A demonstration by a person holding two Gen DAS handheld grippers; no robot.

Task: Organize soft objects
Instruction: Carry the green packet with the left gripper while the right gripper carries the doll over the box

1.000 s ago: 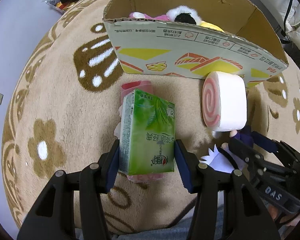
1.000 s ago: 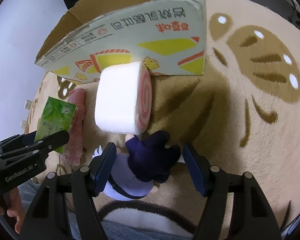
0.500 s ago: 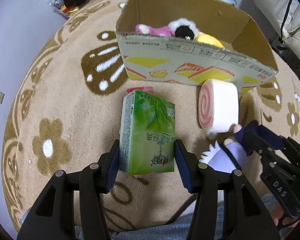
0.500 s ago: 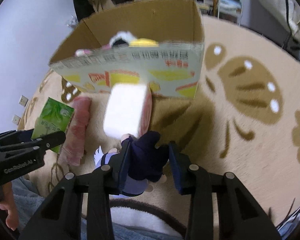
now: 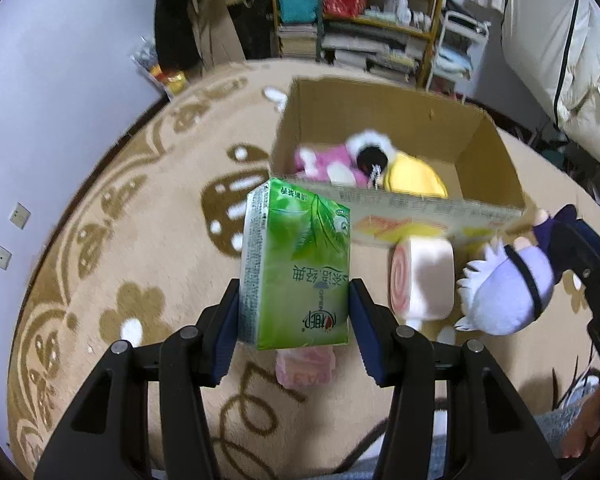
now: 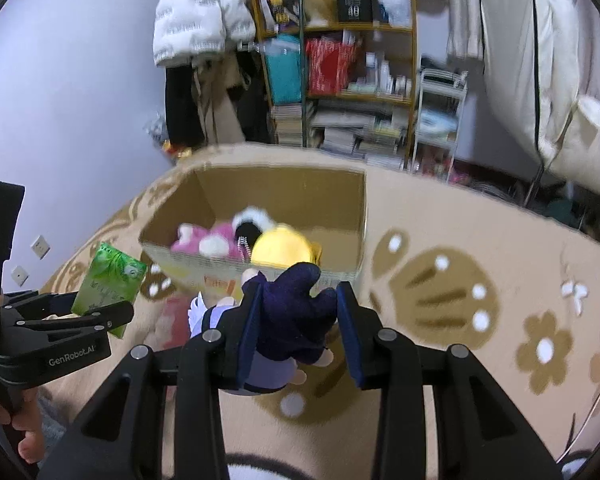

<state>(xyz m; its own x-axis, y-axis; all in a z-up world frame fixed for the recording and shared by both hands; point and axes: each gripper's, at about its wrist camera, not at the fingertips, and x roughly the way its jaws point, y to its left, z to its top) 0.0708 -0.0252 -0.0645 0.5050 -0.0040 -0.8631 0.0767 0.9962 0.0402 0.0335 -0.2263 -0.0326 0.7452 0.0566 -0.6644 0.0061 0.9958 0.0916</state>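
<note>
Left gripper (image 5: 294, 312) clamps green tissue pack (image 5: 296, 268) above rug (image 5: 140, 248), cardboard box (image 5: 380, 120) beyond

"GenRobot.AI" reads in pale letters along the black plastic body of the left gripper (image 6: 100, 312). The green plastic-wrapped tissue pack (image 5: 296, 268) carries Chinese characters and the small word "OPEN". A black sign on the wire shelf (image 6: 350, 6) shows "40". Print on the cardboard box's rim (image 5: 400, 200) blurs out.

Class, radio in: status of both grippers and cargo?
Left gripper shut on green tissue pack. Right gripper shut on navy-clad plush doll. Open cardboard box ahead, unobstructed.
</note>
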